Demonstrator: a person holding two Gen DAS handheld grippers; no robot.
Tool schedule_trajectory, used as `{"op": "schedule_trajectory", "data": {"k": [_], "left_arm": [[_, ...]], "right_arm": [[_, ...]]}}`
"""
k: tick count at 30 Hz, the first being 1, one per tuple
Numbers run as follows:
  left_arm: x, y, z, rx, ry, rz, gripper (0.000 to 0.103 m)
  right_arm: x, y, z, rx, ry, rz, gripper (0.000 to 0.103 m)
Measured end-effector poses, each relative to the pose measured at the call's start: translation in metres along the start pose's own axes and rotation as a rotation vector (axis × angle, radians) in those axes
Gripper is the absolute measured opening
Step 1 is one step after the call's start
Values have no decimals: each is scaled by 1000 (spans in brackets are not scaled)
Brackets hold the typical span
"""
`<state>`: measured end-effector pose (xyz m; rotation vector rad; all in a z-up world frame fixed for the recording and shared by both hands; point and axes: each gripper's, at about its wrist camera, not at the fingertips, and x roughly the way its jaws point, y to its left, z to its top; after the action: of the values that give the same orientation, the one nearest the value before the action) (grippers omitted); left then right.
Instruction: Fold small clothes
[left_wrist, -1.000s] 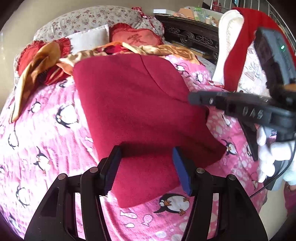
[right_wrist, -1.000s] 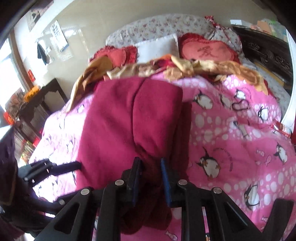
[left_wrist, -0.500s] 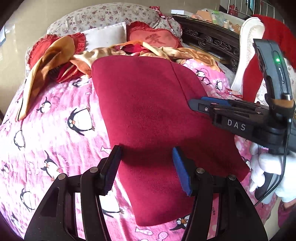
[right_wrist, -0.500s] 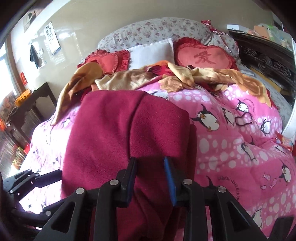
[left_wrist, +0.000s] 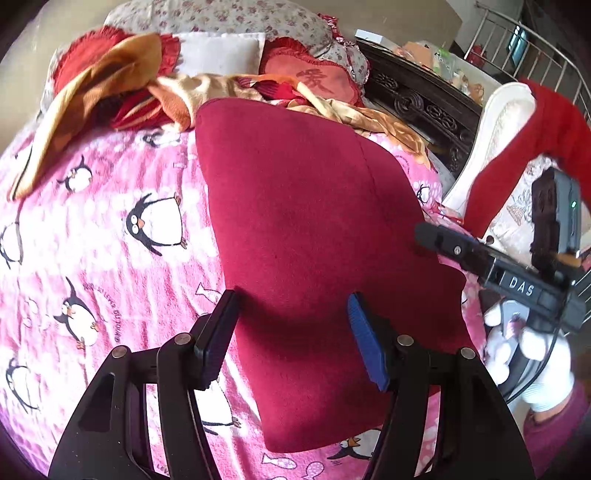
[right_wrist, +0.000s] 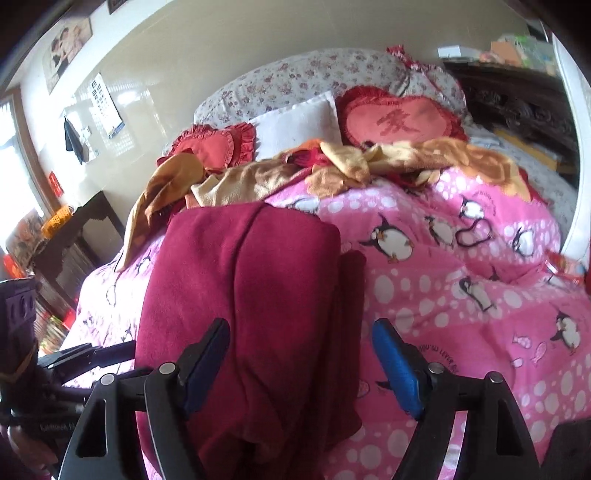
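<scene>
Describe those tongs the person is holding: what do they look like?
Both are black plastic. The left tongs have two forked arms with silver rivets, one pad black and one blue. The right tongs match; from the left wrist view their body reads "DAS", with a green light, a black cable and a white glove.

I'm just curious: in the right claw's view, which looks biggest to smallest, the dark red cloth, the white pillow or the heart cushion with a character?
1. Dark red fleece cloth, though nearest.
2. Red heart-shaped cushion.
3. White square pillow, partly hidden, so the last two are unsure.
</scene>
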<state>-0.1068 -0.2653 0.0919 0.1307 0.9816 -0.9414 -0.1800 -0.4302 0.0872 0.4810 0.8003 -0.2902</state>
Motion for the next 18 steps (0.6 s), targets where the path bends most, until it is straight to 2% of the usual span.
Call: {"op": "schedule_trajectory", "data": {"k": [4,11,18], "left_arm": [[3,4,1,-42,0,-35,67],[12,10,1,-51,-3,-73,76],[26,18,2,-86,15,-119,80]], "right_arm": [[12,-10,-4,49,43,60,77],[26,-18,-3,91,49,122,77],[38,-20,-3,95,63,144,80]]}}
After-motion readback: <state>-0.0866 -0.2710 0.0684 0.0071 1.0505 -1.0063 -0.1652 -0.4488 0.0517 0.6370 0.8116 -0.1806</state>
